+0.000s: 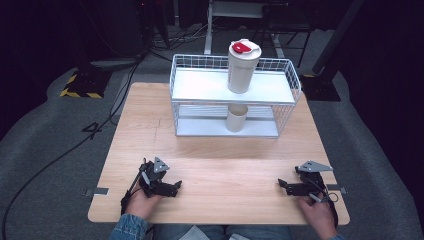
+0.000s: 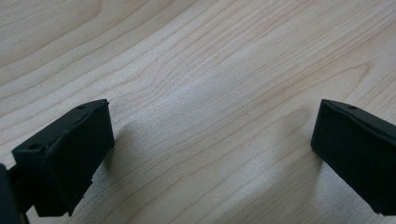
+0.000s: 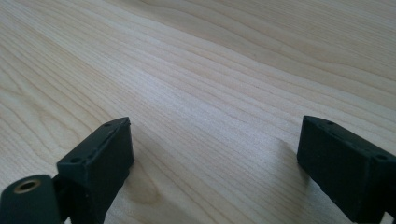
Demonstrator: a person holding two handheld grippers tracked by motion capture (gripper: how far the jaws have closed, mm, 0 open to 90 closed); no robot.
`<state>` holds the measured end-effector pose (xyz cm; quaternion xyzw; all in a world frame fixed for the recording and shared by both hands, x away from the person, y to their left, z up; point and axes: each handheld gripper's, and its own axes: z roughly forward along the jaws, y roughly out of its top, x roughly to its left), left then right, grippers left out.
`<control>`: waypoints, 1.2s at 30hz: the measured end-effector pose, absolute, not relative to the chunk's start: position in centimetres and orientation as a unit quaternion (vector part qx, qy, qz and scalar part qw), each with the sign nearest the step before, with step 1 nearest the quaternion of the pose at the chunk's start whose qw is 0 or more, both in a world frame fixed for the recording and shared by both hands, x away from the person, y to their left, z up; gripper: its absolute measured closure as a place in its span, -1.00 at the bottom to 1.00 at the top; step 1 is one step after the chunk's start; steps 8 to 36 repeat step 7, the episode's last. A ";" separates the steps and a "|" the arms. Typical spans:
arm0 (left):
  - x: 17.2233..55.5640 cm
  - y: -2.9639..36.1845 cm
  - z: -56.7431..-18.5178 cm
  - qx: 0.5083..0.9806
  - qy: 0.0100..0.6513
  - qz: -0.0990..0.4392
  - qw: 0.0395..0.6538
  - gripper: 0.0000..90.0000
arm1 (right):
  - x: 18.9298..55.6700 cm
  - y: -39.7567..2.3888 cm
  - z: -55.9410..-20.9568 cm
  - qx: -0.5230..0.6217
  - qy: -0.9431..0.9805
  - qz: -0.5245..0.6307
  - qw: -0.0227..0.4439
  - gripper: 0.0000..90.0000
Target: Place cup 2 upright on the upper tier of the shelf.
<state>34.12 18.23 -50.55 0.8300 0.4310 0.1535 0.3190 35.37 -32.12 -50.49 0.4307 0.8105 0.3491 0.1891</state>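
While both of the person's hands rest at the lower edge of the high view, the light wooden bench carries a white wire two-tier shelf rack in the upper middle of the frame. On the rack's top shelf stands a tall white shaker bottle with a white lid and red flip cap, upright, right of the shelf's centre. Directly under it, on the lower shelf, stands a short white cylindrical cup, also upright.

At the lower left of the high view, the left hand-held gripper lies on the bench, pointing toward the middle of the frame, with a grey three-cornered plate on top. In the left gripper view its two black jaws stand wide apart at the bottom corners, with nothing but bare wood grain between them.

At the lower right of the high view, the right hand-held gripper lies on the bench pointing inward as well, well apart from the left one. In the right gripper view its jaws are likewise spread wide and hold nothing.

Both lie well short of the rack.
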 end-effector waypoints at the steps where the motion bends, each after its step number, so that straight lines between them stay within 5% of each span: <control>1: 34.1 18.2 -50.6 0.830 0.431 0.153 0.319 -1.00 | 35.4 -32.1 -50.5 0.431 0.811 0.349 0.189 -0.76; 36: 34.1 18.2 -50.5 0.830 0.432 0.153 0.318 -1.00 | 35.4 -32.1 -50.5 0.431 0.811 0.349 0.189 -0.76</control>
